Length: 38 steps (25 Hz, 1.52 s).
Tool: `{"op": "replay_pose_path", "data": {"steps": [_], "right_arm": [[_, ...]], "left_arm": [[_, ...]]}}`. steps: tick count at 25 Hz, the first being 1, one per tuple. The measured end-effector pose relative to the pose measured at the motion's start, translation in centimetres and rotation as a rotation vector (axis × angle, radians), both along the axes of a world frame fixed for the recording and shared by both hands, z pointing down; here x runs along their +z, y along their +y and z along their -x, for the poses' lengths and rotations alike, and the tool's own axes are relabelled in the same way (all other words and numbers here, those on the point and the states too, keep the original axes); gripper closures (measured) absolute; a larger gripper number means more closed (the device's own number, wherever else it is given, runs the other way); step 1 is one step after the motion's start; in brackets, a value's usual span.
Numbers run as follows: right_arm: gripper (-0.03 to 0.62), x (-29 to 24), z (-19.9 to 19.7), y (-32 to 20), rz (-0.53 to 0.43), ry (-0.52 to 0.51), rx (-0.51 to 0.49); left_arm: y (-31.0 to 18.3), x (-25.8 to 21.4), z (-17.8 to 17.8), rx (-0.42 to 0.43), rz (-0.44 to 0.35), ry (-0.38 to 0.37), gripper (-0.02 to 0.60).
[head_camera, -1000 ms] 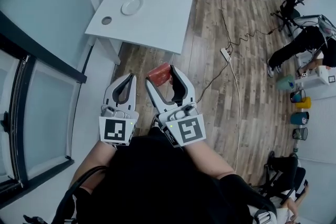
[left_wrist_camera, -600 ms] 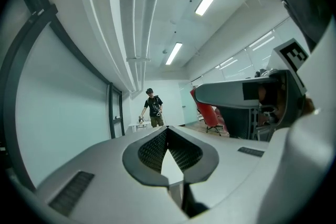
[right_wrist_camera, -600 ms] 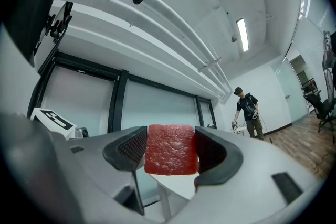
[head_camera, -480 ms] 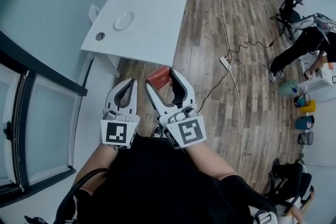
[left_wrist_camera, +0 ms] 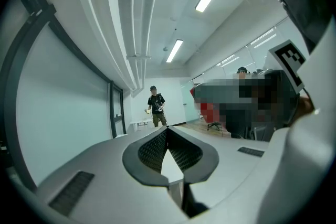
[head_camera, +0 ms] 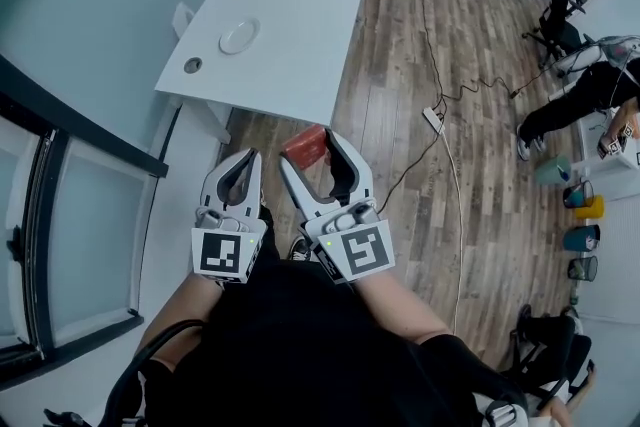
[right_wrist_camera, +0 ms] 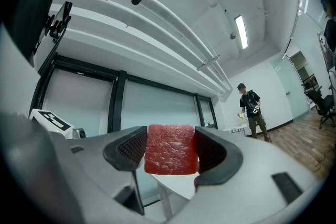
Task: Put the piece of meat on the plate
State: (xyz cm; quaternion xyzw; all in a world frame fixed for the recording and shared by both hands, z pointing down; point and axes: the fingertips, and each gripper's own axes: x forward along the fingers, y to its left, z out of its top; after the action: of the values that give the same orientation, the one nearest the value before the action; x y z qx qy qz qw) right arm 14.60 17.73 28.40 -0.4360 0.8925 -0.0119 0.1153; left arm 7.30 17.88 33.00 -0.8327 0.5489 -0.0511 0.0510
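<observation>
Short of the white counter [head_camera: 300,25], the red square meat slab [right_wrist_camera: 170,148] is clamped in the right gripper [head_camera: 310,147]; left gripper [head_camera: 248,158] is closed, empty. Transport step: carry to the round white plate [head_camera: 239,36] is needed.

Both tools are held side by side, close in front of the person's body, pointing forward. The left tool [head_camera: 250,157] has its jaws pressed together, empty. The right tool [head_camera: 308,149] clamps a piece of meat [right_wrist_camera: 170,148] between its jaws.
</observation>
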Motion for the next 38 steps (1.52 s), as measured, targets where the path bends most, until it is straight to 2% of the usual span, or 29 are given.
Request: {"op": "replay_pose_path", "data": {"steps": [15,28,35,38], "right_arm": [[0.306,1.4,0.9,-5.1,0.043,0.04,0.014],[0.306,3.7,5.0,-12.0,0.13,0.088,-0.015],[0.306,3.6,7.5,-16.3,0.134,0.079,-0.033],[0.306,4.6,8.2,-17.4,0.174,0.128,-0.042]], "left_arm": [[-5.6,1.0,0.6,0.01,0.02,0.049,0.578],[-12.9,2.6,4.0,0.007,0.078,0.07,0.578],[-17.0,3.3,5.7,0.007,0.108,0.079,0.578],[-18.6,3.2,6.3,0.012,0.106,0.085,0.578]]}}
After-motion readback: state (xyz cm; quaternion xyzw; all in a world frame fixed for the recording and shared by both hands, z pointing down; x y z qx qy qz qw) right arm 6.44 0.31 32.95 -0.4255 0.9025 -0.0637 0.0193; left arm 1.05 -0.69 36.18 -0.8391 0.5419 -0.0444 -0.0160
